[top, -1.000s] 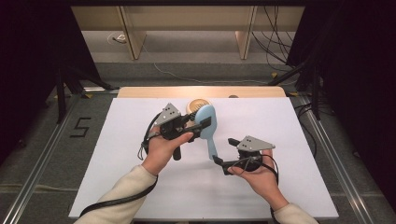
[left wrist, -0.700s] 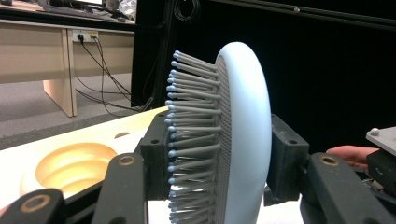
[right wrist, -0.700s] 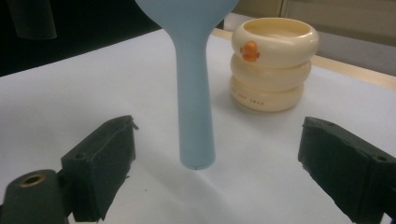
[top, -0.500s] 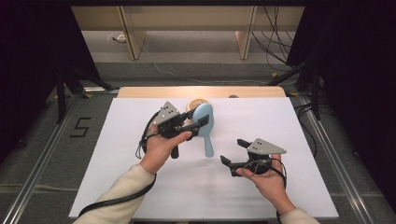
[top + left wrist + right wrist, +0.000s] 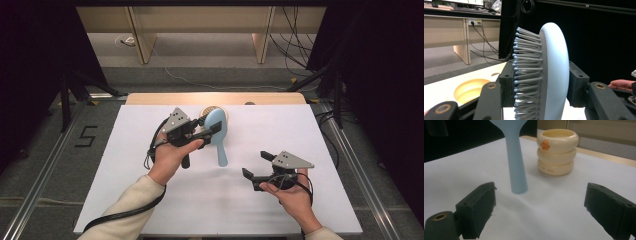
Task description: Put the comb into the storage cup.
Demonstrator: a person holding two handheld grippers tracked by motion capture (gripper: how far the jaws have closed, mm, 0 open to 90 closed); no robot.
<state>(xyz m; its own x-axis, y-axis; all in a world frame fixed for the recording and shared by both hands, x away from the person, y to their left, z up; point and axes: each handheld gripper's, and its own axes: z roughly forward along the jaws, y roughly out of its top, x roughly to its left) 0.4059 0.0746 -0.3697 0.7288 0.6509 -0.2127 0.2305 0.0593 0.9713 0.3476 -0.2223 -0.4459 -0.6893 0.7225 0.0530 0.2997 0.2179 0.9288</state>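
Two hands reach over the white table in the high view. The left gripper squeezes the head of a light blue plastic hairbrush, lifted with its handle hanging down. The right gripper sits low nearby, jaws wide and empty.

Left gripper view: pads pinch the bristly hairbrush head.

Right gripper view: open jaws face the hairbrush handle, beside a cream ringed cup.

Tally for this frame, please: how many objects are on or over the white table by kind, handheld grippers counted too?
Hairbrush, light blue: 1
Cup, cream, ringed: 1
Grippers: 2, the left gripper and the right gripper
Total: 4
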